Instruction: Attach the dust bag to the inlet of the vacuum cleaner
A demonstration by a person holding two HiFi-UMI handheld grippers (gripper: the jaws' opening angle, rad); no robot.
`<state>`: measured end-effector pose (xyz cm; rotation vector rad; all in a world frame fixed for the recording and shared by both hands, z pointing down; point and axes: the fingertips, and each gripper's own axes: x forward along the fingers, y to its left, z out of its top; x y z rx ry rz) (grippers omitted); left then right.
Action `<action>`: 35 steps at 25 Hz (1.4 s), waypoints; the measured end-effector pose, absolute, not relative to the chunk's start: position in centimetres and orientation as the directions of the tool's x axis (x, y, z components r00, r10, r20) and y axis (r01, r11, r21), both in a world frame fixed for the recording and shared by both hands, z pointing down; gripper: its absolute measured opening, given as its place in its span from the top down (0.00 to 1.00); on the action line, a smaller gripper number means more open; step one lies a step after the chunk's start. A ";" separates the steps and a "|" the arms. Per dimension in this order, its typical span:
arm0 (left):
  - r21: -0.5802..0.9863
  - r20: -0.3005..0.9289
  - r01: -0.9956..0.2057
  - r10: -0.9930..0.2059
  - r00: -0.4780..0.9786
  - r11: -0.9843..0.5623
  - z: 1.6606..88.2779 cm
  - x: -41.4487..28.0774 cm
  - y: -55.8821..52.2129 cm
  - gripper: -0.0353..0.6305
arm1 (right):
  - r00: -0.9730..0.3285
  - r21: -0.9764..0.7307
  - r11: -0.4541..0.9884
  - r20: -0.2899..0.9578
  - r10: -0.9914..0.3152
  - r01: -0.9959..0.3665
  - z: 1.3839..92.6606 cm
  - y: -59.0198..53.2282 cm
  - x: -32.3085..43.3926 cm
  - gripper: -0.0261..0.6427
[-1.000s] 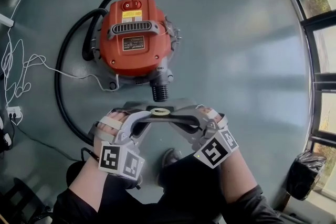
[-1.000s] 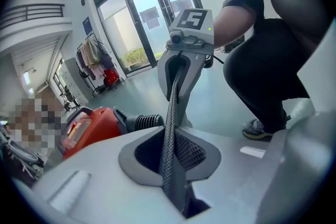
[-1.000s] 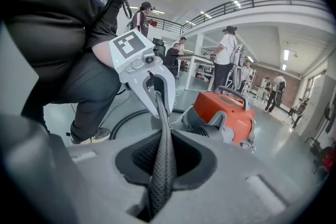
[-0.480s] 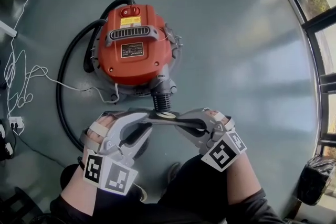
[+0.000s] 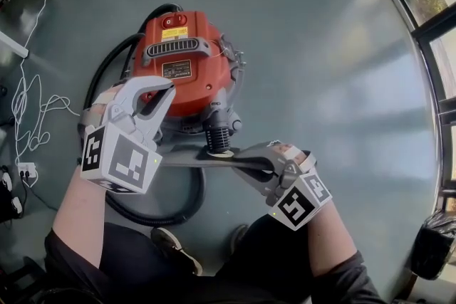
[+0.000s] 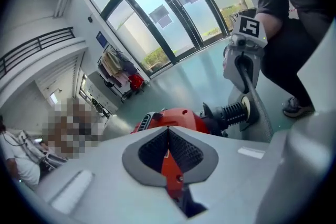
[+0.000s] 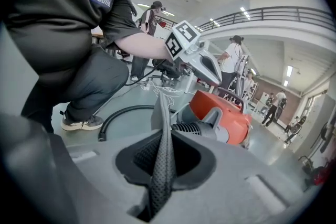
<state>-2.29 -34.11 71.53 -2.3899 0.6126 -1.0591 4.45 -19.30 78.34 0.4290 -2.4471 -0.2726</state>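
1. Right gripper view: the right tool (image 7: 161, 168) is clenched on the bag (image 7: 160, 113), a thin grey sheet with a mesh texture, standing edgewise between the pads. We judge that a hold on one side only lets the limp fabric sag or twist, which could tilt the collar.
2. In the head view, the bag lies flat as a dark strip just in front of the vacuum. Its pale ring collar (image 5: 219, 152) is at the mouth of the inlet (image 5: 217, 132), a short black ribbed tube. We cannot tell whether it is seated. A skewed push could catch the ring on the ribs or let it slip off.
3. The left tool (image 5: 165, 90) has just been closing its jaws, which now stand together with nothing between them. It hangs over the vacuum's side, apart from the bag. We think the bag's left end, unsupported, may droop and pull against the collar.
4. The vacuum (image 5: 182, 57) has a rounded, hard orange shell with a slotted grey handle. Nothing braces it, so pressure on the inlet could shove it away.
5. The hose (image 5: 153, 213), black and smooth, loops round the vacuum and close to our shoe, and could snag.
6. The floor (image 5: 320, 75) is glossy grey-green and looks slippery.
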 end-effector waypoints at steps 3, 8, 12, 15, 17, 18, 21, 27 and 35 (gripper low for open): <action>-0.597 0.592 -0.151 -0.559 0.581 -0.788 71.8 -1.8 -35.7 0.92 | -0.744 0.307 0.926 0.561 -0.363 -0.221 78.3 -19.4 4.3 0.93; -0.593 0.668 -0.016 -0.503 0.549 -0.805 73.7 -0.9 -36.6 0.92 | -0.738 0.296 0.931 0.577 -0.351 -0.212 78.2 -20.0 4.1 0.93; -0.586 0.697 0.032 -0.484 0.529 -0.810 75.0 -0.8 -36.6 0.92 | -0.734 0.280 0.939 0.593 -0.331 -0.198 78.2 -20.5 4.1 0.93; -0.587 0.702 0.045 -0.481 0.525 -0.808 75.4 -0.6 -36.9 0.92 | -0.734 0.272 0.945 0.602 -0.314 -0.181 78.1 -20.9 4.1 0.92; -0.591 0.702 0.051 -0.483 0.523 -0.805 75.5 -0.6 -37.2 0.92 | -0.739 0.259 0.950 0.603 -0.301 -0.175 78.1 -21.0 4.1 0.92; -0.591 0.701 0.049 -0.483 0.525 -0.805 75.6 -0.6 -37.3 0.92 | -0.744 0.251 0.952 0.600 -0.296 -0.176 78.2 -21.1 4.2 0.92; -0.570 0.700 0.032 -0.465 0.542 -0.821 75.5 -0.5 -37.6 0.92 | -0.764 0.215 0.958 0.581 -0.280 -0.187 78.2 -21.4 4.4 0.92; -0.521 0.707 0.021 -0.417 0.571 -0.853 75.4 -0.2 -37.5 0.93 | -0.801 0.143 0.970 0.548 -0.241 -0.194 78.2 -22.1 4.6 0.92; -0.472 0.683 -0.015 -0.376 0.627 -0.881 75.2 0.3 -37.1 0.94 | -0.818 0.103 0.978 0.535 -0.210 -0.184 78.3 -22.6 4.4 0.90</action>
